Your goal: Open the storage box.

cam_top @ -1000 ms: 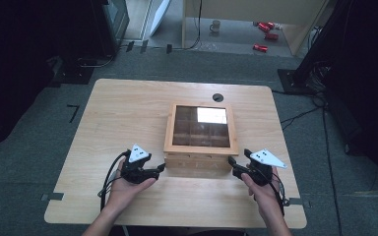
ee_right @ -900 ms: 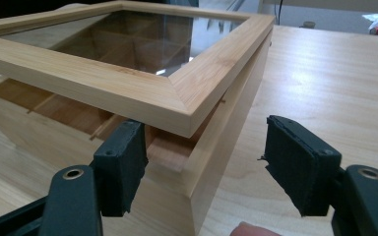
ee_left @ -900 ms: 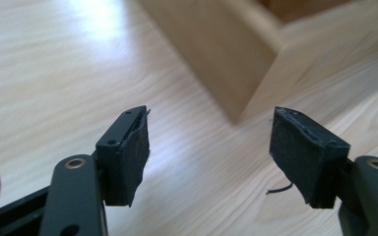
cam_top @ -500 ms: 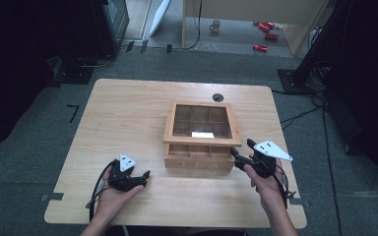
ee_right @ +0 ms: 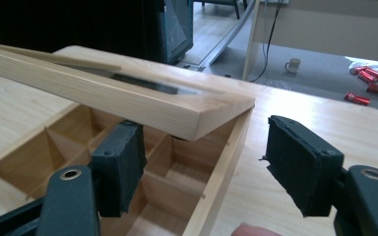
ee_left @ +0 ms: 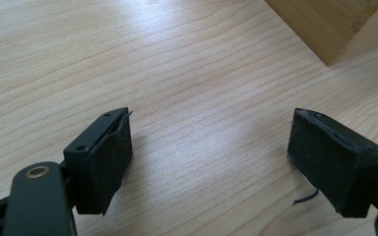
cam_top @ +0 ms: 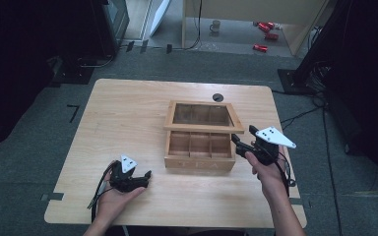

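In the high view we had the wooden box [cam_top: 200,147] at centre frame on the bench [cam_top: 128,113], its glass lid [cam_top: 203,117] part-raised; lifting it seemed the step in hand. The right gripper [cam_top: 242,141] sat at the box's right edge.

In the left gripper view, the left gripper [ee_left: 209,147] hung spread and empty over bare bench.

In the right gripper view, jaws were spread astride the box's side wall beneath the lid's corner; next we judged the lid needed pushing up, with open room beyond.

Both grippers are black with padded fingers [ee_left: 109,156], grey three-cornered top plates and trailing cables; the forearms are bare.
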Demonstrator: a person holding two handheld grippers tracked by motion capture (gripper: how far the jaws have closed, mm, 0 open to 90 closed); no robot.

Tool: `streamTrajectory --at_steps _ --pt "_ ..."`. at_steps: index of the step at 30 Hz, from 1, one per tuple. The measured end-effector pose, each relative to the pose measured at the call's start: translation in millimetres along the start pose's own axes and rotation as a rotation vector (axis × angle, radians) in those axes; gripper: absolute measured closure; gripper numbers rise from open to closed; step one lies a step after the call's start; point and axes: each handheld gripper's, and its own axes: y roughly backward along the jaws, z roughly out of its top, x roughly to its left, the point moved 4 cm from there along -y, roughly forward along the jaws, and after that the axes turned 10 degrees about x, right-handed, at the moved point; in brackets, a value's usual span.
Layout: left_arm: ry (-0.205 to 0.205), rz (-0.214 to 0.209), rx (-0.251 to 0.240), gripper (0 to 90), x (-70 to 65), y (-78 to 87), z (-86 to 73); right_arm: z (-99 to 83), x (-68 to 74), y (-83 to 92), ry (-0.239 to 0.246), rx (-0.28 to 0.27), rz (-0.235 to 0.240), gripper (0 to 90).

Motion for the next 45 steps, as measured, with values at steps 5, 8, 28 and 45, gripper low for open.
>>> streamTrajectory --at_steps 5,8,28,45 --pt "-0.004 0.001 0.003 17.6 0.3 0.2 0.0 17.1 -5.0 -2.8 0.0 -0.03 0.016 32.2" --pt "-0.003 0.0 0.003 17.7 0.2 0.3 0.0 22.9 -7.5 -4.8 -0.005 -0.042 0.025 32.2" --pt "-0.007 0.0 0.004 18.0 0.3 0.3 -0.1 55.9 -20.9 -44.4 0.08 -0.117 0.046 48.8" --pt "-0.015 -0.008 0.004 18.1 -0.3 0.1 0.0 81.1 -38.8 -64.8 0.109 -0.164 -0.017 65.6"
